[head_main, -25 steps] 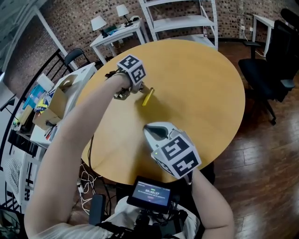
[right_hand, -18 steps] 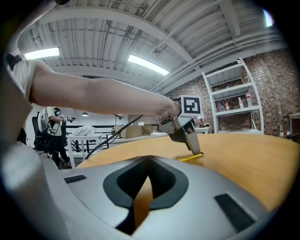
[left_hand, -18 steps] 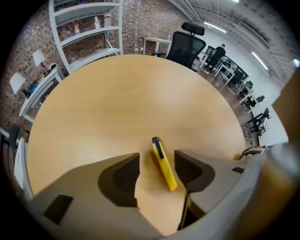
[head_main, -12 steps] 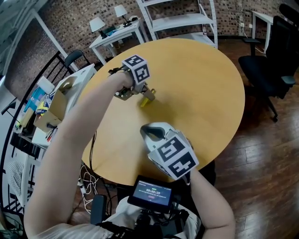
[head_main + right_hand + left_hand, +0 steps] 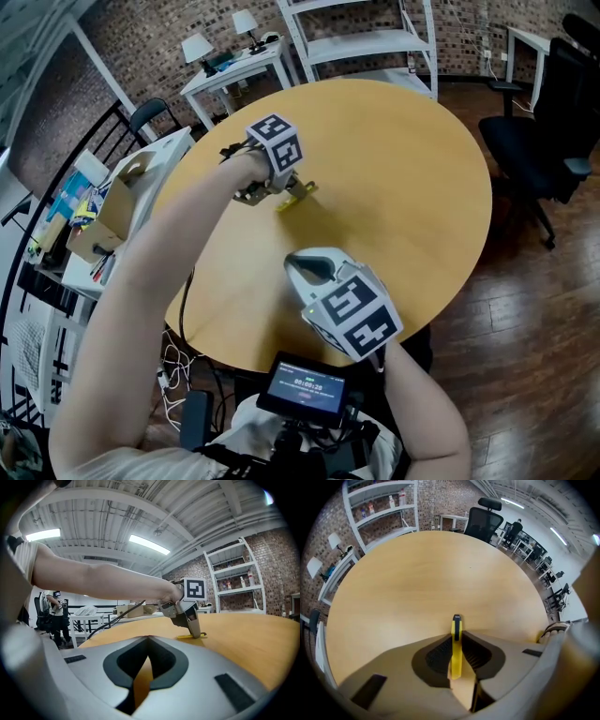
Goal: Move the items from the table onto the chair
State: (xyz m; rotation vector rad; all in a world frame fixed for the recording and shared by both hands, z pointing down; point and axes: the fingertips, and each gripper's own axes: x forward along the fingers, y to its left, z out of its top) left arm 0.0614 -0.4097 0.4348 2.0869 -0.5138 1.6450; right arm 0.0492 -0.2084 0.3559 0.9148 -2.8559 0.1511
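A slim yellow cutter with a black tip (image 5: 294, 197) lies on the round wooden table (image 5: 403, 169). My left gripper (image 5: 298, 191) points steeply down at it. Its jaws have just been closing, and in the left gripper view they pinch the yellow cutter (image 5: 455, 644), whose black tip sticks out past the left gripper (image 5: 457, 637). My right gripper (image 5: 314, 264) hovers level near the table's front edge, shut and with nothing in it. The right gripper view looks past the right gripper (image 5: 149, 641) to the left gripper (image 5: 194, 630) standing on the cutter (image 5: 192, 636).
A black office chair (image 5: 553, 122) stands right of the table and a dark chair (image 5: 150, 114) at its left. A white shelf unit (image 5: 366, 42), a white side table with lamps (image 5: 234, 70) and a cardboard box (image 5: 117, 202) surround it. A person stands far off (image 5: 55, 606).
The left gripper shifted a little right onto the yellow cutter, opened wide, then closed on it. The cutter has swung from lengthwise to more crosswise. The right gripper has stayed put.
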